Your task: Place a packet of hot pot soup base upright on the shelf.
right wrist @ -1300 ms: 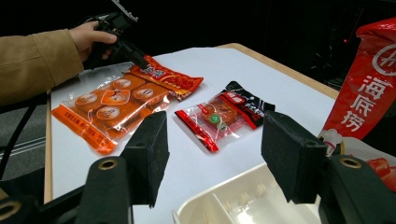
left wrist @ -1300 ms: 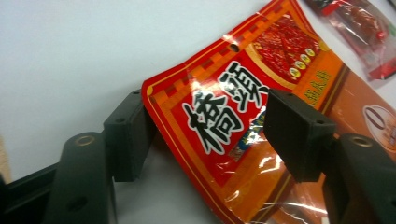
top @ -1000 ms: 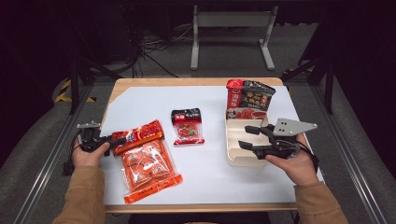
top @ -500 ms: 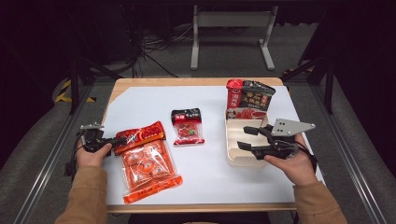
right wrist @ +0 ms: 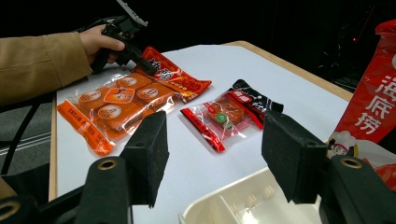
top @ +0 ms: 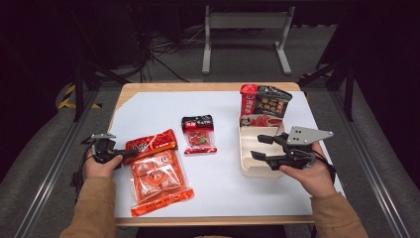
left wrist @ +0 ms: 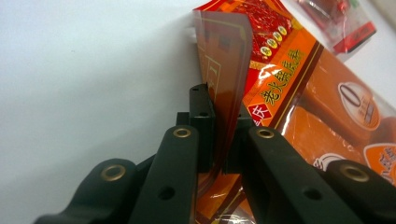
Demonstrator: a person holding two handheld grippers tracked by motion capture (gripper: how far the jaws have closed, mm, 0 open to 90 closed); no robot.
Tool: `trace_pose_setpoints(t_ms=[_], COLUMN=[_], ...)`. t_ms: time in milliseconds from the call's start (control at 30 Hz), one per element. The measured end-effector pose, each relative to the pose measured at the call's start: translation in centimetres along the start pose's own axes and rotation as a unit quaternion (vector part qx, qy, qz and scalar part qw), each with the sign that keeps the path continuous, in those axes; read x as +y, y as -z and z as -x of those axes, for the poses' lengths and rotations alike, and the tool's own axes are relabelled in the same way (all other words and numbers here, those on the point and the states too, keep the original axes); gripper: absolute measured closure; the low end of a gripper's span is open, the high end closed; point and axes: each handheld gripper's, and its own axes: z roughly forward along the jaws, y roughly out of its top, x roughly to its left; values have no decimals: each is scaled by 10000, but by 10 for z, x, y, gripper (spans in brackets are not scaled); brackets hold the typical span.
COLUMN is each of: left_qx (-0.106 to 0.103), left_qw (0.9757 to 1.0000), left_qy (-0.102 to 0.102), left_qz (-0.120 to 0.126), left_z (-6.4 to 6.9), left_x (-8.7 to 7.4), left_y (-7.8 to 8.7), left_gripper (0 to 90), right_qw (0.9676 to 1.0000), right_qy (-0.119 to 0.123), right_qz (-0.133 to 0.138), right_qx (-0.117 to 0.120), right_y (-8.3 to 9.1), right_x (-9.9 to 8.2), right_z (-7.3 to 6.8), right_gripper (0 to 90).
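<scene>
At the table's left edge, the left gripper [top: 121, 156] (held low, level) has just closed, pinching the red packet [top: 151, 144].

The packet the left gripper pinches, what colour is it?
Red packet with yellow writing, clearest in the left gripper view.

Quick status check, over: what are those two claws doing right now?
Left gripper just closed on red sauce packet. Right gripper open over white tray. Nothing blocking.

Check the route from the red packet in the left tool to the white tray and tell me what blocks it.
The left tool is shut on the red packet. Between it and the white tray lies the small red-and-black packet on the table. The right tool hangs open over the tray.
</scene>
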Motion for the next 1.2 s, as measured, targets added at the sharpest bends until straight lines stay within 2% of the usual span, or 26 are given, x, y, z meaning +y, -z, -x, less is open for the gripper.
trace_pose_setpoints(t_ms=[167, 500, 700, 800, 900, 1067, 1167, 1200], left_qx=[100, 66, -56, -40, -41, -103, -218, -218], left_qw=[9999, 9991, 9966, 9948, 9934, 9914, 9883, 9883], left_qy=[-65, -82, -122, -281, -416, -513, -617, -617], left_qz=[-18, 421, 809, 973, 1065, 1195, 1379, 1379], left_z=[2, 11, 21, 32, 38, 46, 57, 57], left_x=[1, 7, 13, 18, 22, 26, 30, 30], left_y=[0, 13, 29, 37, 43, 50, 58, 58], left_gripper=[892, 900, 900, 900, 900, 900, 900, 900], right_qw=[10000, 10000, 9998, 9997, 9997, 9997, 9997, 9997], right_qy=[6, -42, -125, -151, -136, -140, -139, -139], right_qz=[-19, -59, -96, -86, -73, -66, -67, -67], right_qx=[3, 51, 128, 194, 209, 200, 198, 198], right_y=[-1, -3, -3, -2, -1, 0, 0, 0], right_x=[0, 1, 3, 6, 8, 9, 10, 10], right_z=[-1, -3, -6, -8, -9, -9, -10, -10], right_gripper=[413, 433, 469, 485, 490, 494, 498, 498])
